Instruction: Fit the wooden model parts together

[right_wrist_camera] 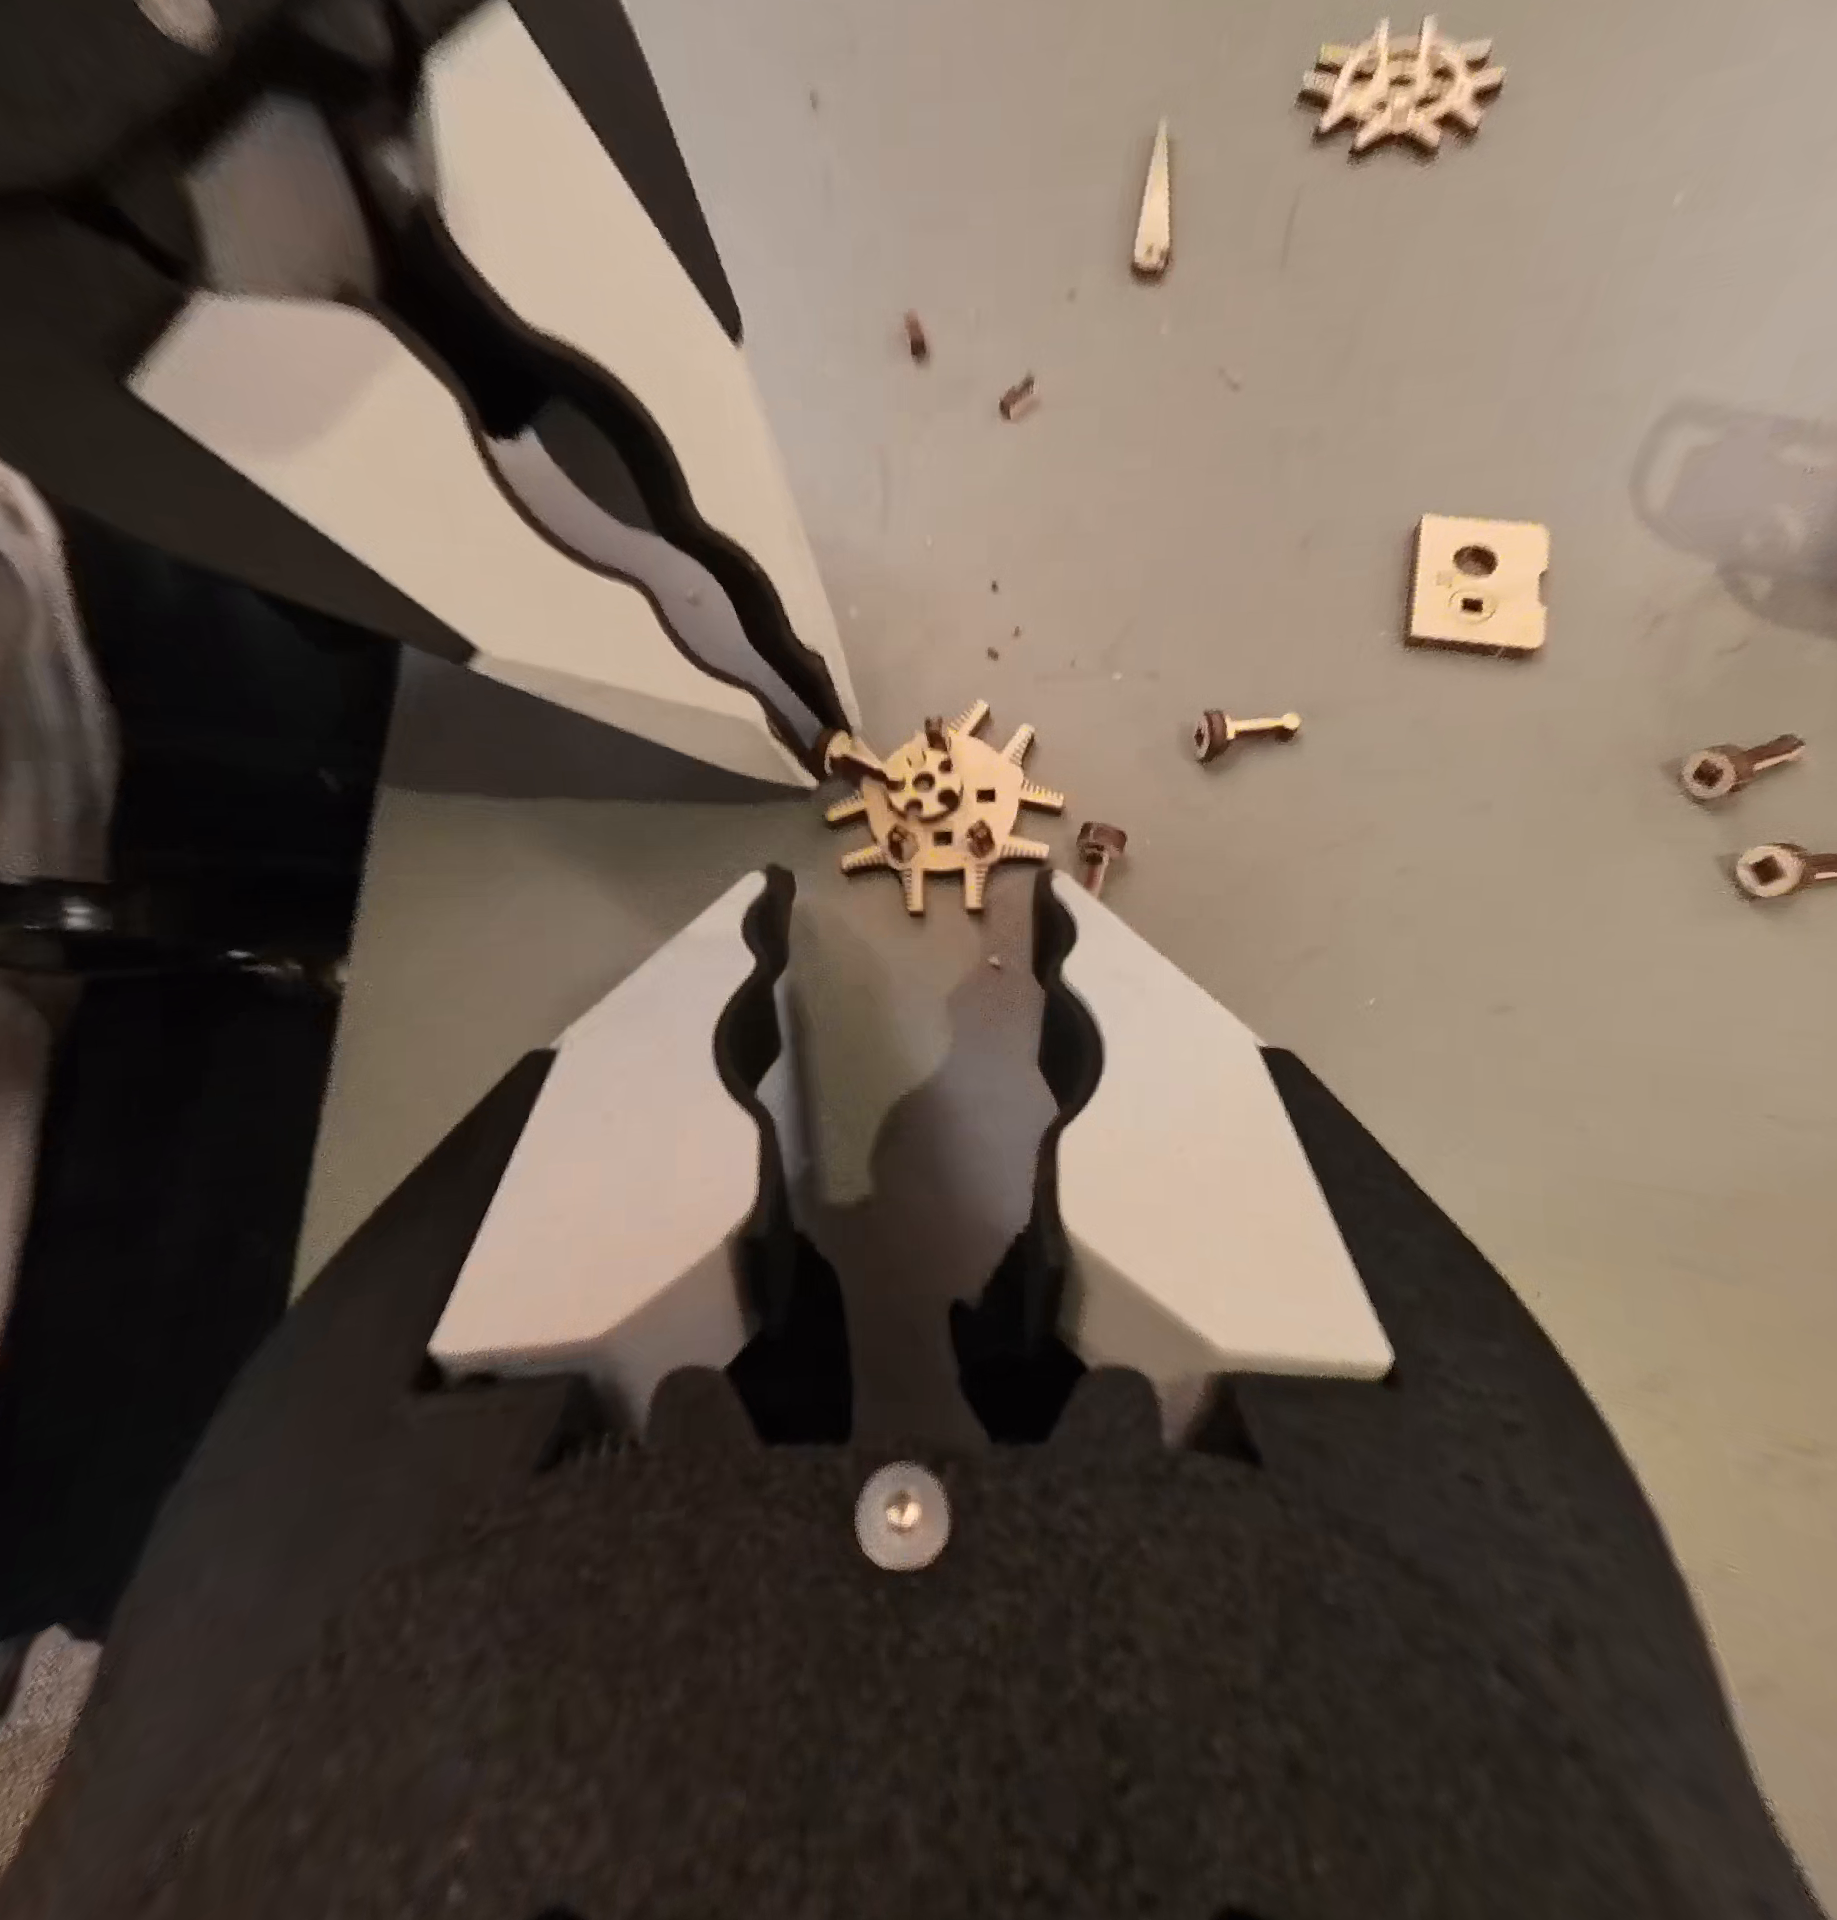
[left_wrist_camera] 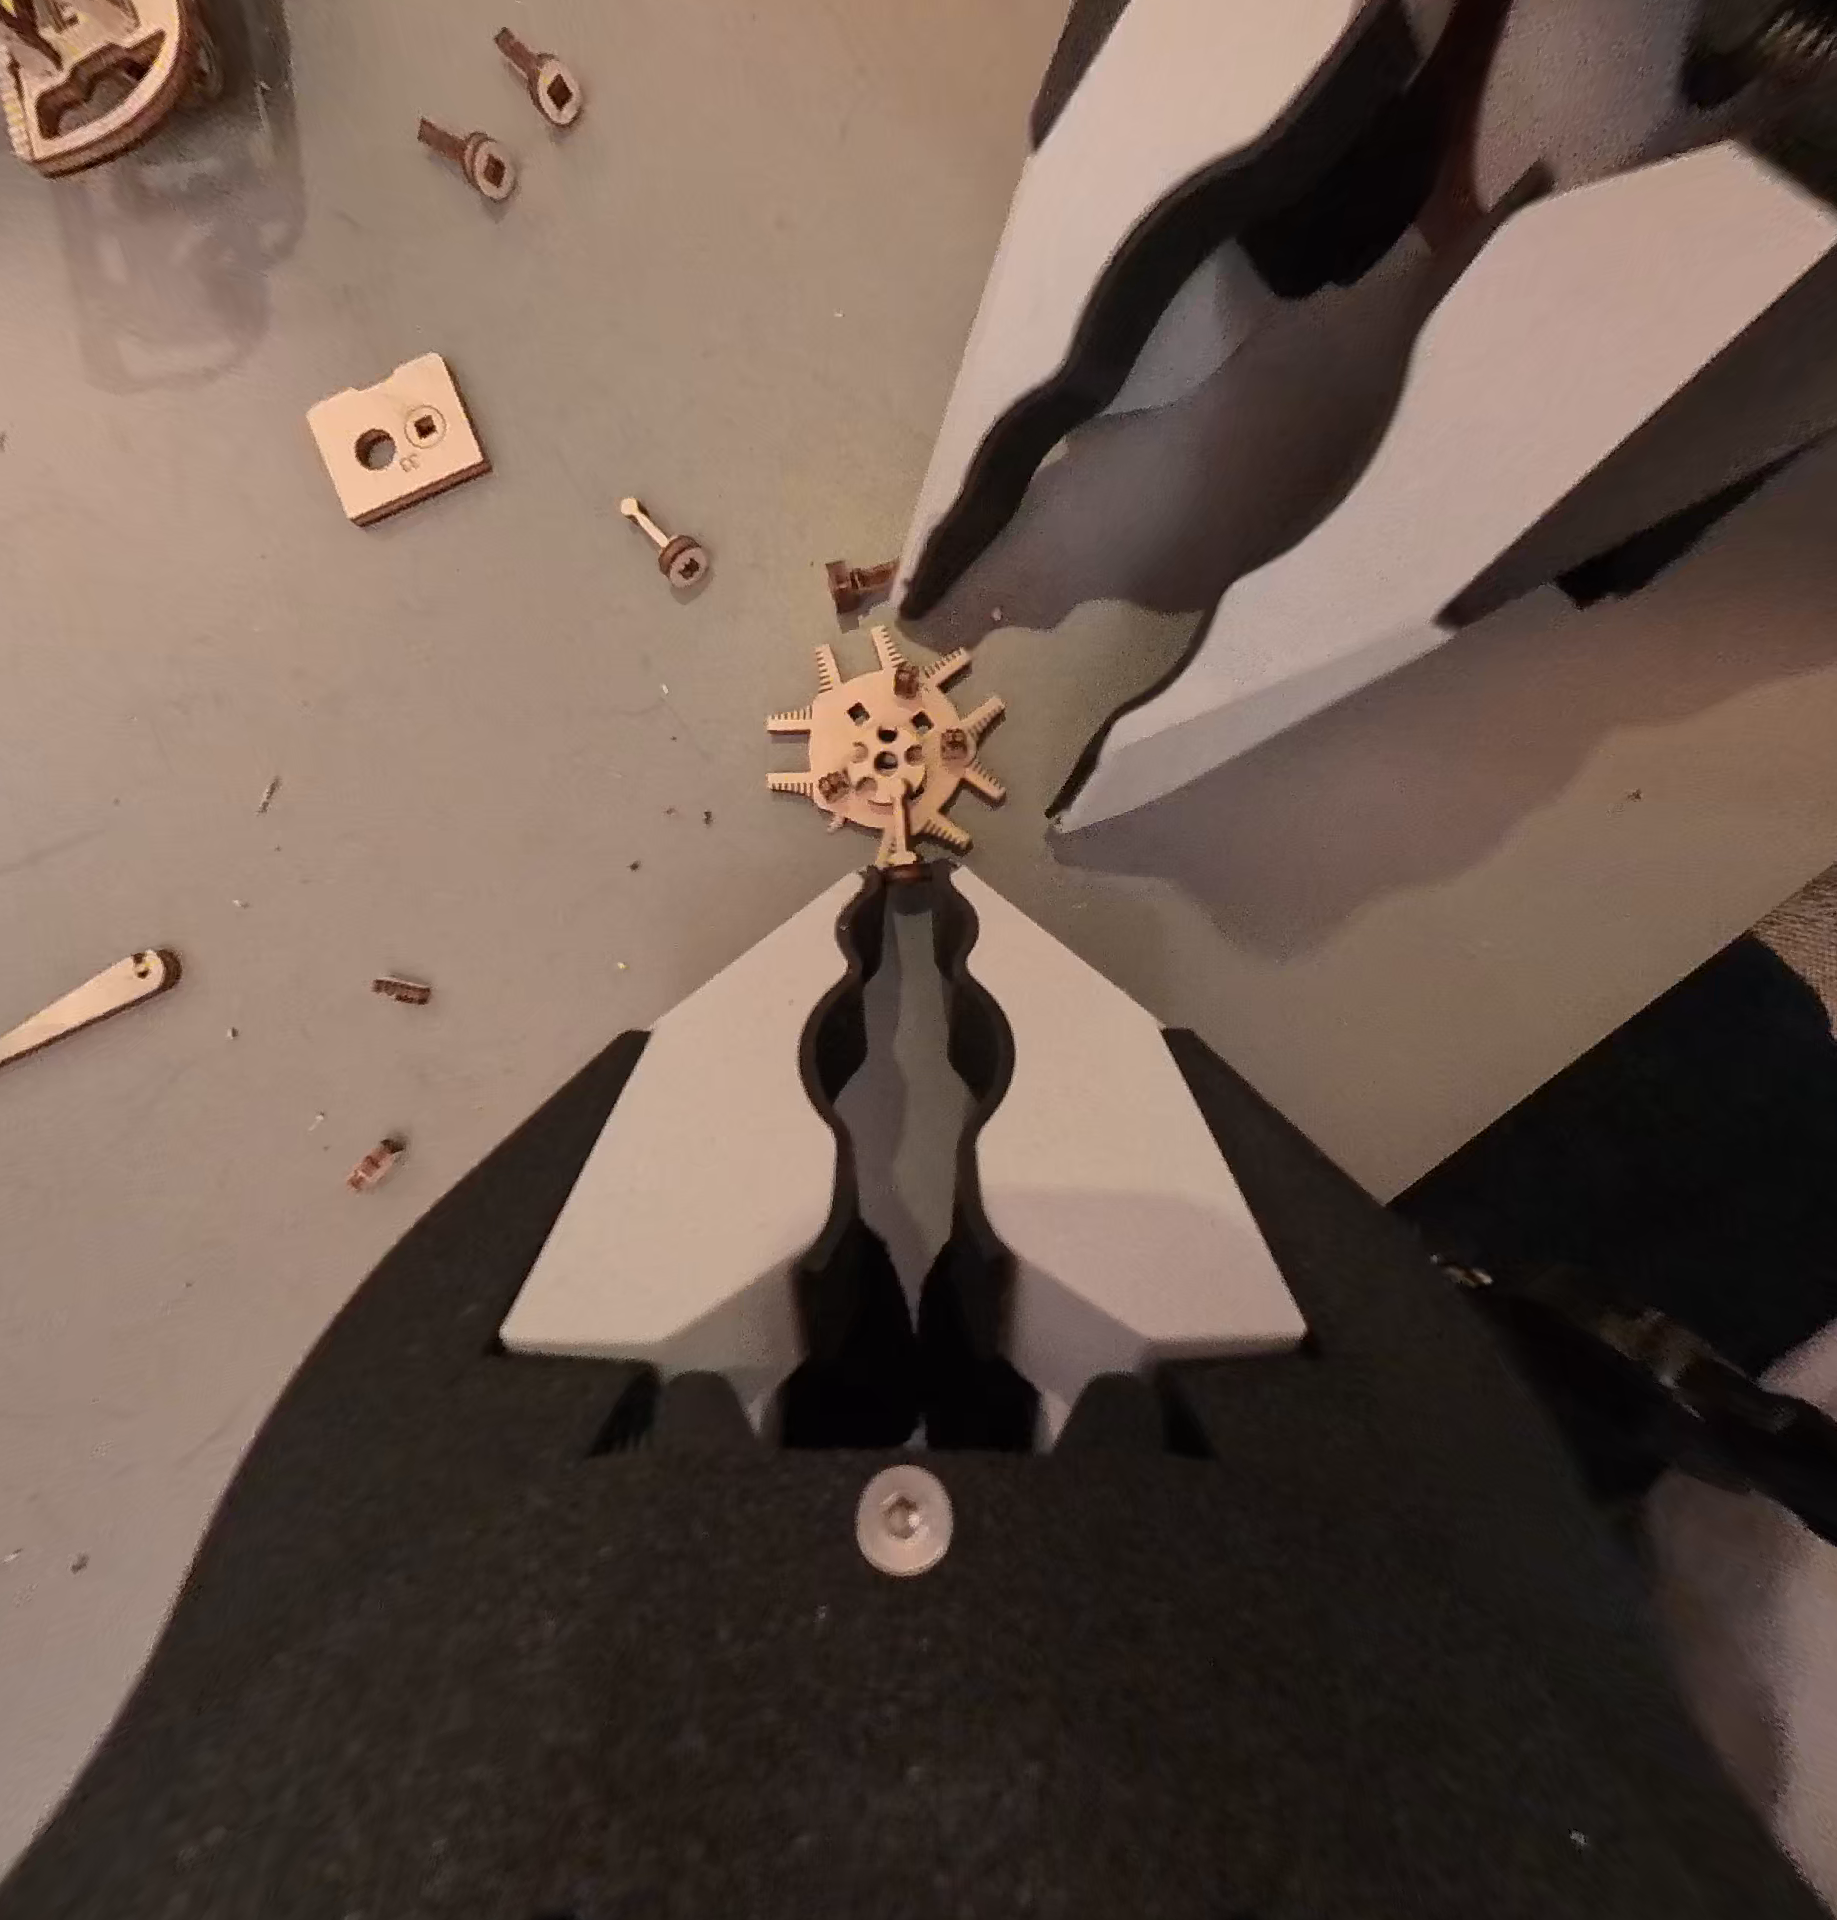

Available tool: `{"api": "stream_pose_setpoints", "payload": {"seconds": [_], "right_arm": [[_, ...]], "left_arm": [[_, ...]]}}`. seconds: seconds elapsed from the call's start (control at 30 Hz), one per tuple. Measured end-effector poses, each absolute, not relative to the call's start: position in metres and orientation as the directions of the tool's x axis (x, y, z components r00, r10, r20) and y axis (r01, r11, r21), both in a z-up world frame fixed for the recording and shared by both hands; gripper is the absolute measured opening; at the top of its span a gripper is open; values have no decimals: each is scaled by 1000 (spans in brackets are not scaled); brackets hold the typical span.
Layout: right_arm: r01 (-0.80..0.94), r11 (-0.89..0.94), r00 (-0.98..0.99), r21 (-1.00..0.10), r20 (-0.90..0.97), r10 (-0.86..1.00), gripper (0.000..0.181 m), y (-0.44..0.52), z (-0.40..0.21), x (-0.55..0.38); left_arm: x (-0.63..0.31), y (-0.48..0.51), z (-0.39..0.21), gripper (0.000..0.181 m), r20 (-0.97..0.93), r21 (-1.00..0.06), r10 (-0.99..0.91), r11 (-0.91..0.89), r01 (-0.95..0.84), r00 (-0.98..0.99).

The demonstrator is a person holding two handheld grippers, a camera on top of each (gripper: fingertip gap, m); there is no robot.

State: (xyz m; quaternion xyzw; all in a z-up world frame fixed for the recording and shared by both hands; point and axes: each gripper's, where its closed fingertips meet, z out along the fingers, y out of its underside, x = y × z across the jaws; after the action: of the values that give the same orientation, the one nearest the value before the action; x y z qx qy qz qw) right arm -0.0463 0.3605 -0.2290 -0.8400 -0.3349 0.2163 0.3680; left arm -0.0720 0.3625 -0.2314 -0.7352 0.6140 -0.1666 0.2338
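Grey table [left_wrist_camera: 581,260] bears spiked wooden disc [left_wrist_camera: 886,743] (scattered pegs too)

Toothed wooden wheel [left_wrist_camera: 886,744] lying flat on the grey table [left_wrist_camera: 478,727]; a small peg [left_wrist_camera: 900,831] I hold meets its rim, tilted

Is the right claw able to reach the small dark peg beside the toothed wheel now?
Probably yes. The right claw is open and holds nothing, the peg lies just beyond its right finger, and nothing sits between them; the wheel is beside it.
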Motion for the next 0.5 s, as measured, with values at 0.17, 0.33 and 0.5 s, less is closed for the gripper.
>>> {"api": "stream_pose_setpoints", "payload": {"seconds": [0.17,0.33,0.5], "right_arm": [[412,-505,695,-759,-97,712,43,365,-231,-50],[328,-582,721,-744,-201,664,39,350,-228,-58],[292,-623,737,-726,-244,630,37,331,-227,-89]], "left_arm": [[-75,363,-232,6,-65,-527,-992,-54,-848,104],[-84,361,-227,6,-96,-540,-995,49,-840,4],[-101,363,-220,6,-139,-559,-980,194,-806,-139]]}}
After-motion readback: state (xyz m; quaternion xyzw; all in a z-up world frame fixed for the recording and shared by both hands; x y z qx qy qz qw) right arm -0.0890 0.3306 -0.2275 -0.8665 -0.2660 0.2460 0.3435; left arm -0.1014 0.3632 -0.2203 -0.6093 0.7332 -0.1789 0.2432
